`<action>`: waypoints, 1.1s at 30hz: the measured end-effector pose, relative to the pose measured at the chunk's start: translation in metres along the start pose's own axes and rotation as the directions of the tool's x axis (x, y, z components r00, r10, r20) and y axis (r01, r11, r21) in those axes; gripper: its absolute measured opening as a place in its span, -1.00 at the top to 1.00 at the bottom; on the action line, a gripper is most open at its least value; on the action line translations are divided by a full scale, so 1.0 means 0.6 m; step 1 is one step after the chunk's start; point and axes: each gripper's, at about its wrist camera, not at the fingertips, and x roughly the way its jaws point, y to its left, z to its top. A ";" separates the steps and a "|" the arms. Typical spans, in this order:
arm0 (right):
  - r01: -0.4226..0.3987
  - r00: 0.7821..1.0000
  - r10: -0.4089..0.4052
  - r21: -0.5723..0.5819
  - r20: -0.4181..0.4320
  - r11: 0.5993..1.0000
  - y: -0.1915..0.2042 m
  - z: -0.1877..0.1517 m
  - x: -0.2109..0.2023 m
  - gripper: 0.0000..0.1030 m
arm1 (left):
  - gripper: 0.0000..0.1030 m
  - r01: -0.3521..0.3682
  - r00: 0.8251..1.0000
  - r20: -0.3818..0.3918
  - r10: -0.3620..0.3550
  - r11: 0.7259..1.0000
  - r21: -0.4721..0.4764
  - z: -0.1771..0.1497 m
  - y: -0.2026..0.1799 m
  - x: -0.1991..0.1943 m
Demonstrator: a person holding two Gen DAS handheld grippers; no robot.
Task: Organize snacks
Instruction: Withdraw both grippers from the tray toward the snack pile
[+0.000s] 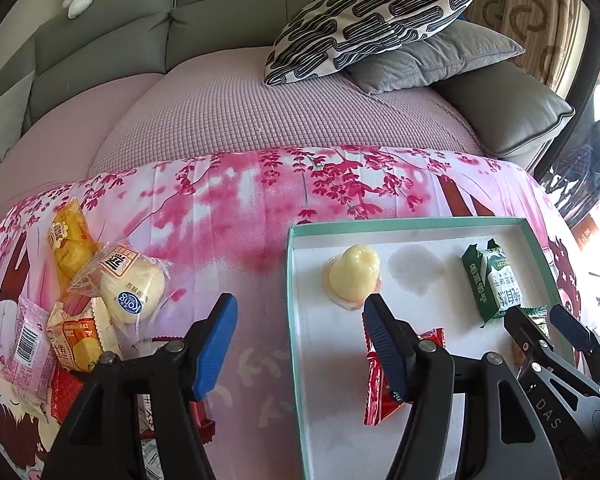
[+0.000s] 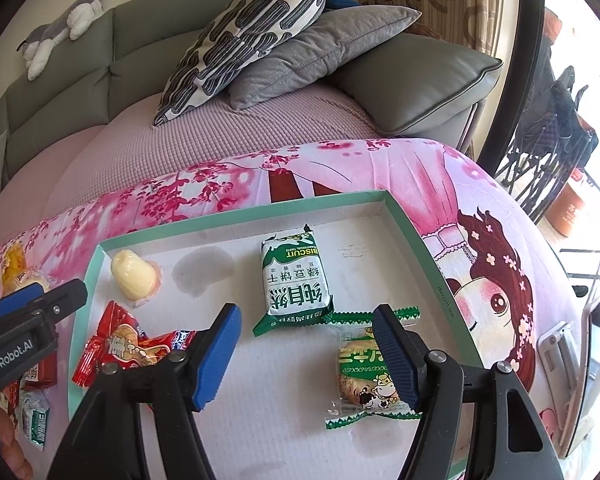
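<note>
Snacks are split between two spots right now: a loose pile on the pink cherry-blossom cloth (image 1: 228, 208) and a handful already inside the shallow teal-rimmed box (image 1: 404, 222).

Left gripper (image 1: 300, 344) has its fingers spread, nothing pinched. It straddles the box's left wall, so one blue pad hangs over the cloth and the other sits inside the box, right over the red wrapper (image 1: 378, 392) lying on the white floor there. Can't tell if that pad actually touches the wrapper. The yellow jelly cup (image 1: 354, 278) is just beyond that fingertip, near the far left corner. The pile stays off to the left of the fingers: a round white bun in clear wrap (image 1: 132, 288), an orange packet (image 1: 70, 244), a pink packet (image 1: 26, 344).

Right gripper (image 2: 308, 352) is spread too, not gripping anything. The green and white biscuit pack (image 2: 296, 278) lies just ahead of the gap between the fingers. The cow-print cookie packet (image 2: 366, 380) lies right against the inner side of the right-hand finger, partly tucked under it, while the other pad stands clear of it. Red packets (image 2: 128, 344) sit off to the left of the left-hand finger.

Behind it all, a sofa with a patterned pillow (image 1: 372, 20).
</note>
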 end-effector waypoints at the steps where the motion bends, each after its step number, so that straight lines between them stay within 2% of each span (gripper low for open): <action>1: 0.000 1.000 0.000 -0.001 -0.003 1.000 0.000 0.000 0.001 -0.43 | -0.32 -0.003 1.000 -0.001 0.003 1.000 -0.003 0.000 0.001 0.002; 2: 0.000 1.000 0.000 -0.004 -0.008 1.000 0.001 0.000 0.003 -0.47 | -0.35 -0.004 1.000 -0.003 0.004 1.000 -0.008 0.000 0.003 0.004; 4: 0.002 1.000 -0.003 -0.013 -0.026 1.000 0.003 -0.002 0.010 -0.79 | -0.75 -0.014 1.000 -0.005 0.014 1.000 -0.018 0.000 0.006 0.009; 6: 0.012 0.999 -0.013 -0.020 -0.041 1.000 0.006 -0.004 0.016 -1.00 | -0.88 -0.039 0.999 0.007 0.039 0.999 -0.027 -0.001 0.010 0.012; 9: 0.019 0.998 -0.021 -0.027 -0.055 0.999 0.007 -0.006 0.021 -1.00 | -0.95 -0.057 0.998 0.008 0.057 0.998 -0.042 -0.002 0.018 0.016; 16: 0.032 0.998 -0.032 -0.015 -0.062 0.999 0.003 -0.006 0.023 -1.00 | -0.95 -0.053 0.998 0.036 0.056 0.996 -0.067 -0.004 0.028 0.012; 21: 0.023 0.998 -0.026 -0.043 -0.056 0.999 0.014 -0.007 0.016 -1.00 | -0.95 -0.012 0.997 0.071 0.018 0.996 -0.089 -0.011 0.032 -0.004; 26: -0.031 0.999 0.030 -0.036 -0.033 0.999 0.018 -0.007 0.003 -1.00 | -0.95 -0.002 0.996 0.089 0.011 0.996 -0.094 -0.021 0.041 -0.022; 33: -0.092 0.994 0.093 0.026 -0.054 0.995 0.020 -0.011 0.001 -1.00 | -0.95 0.009 0.994 0.106 0.004 0.993 -0.115 -0.038 0.066 -0.046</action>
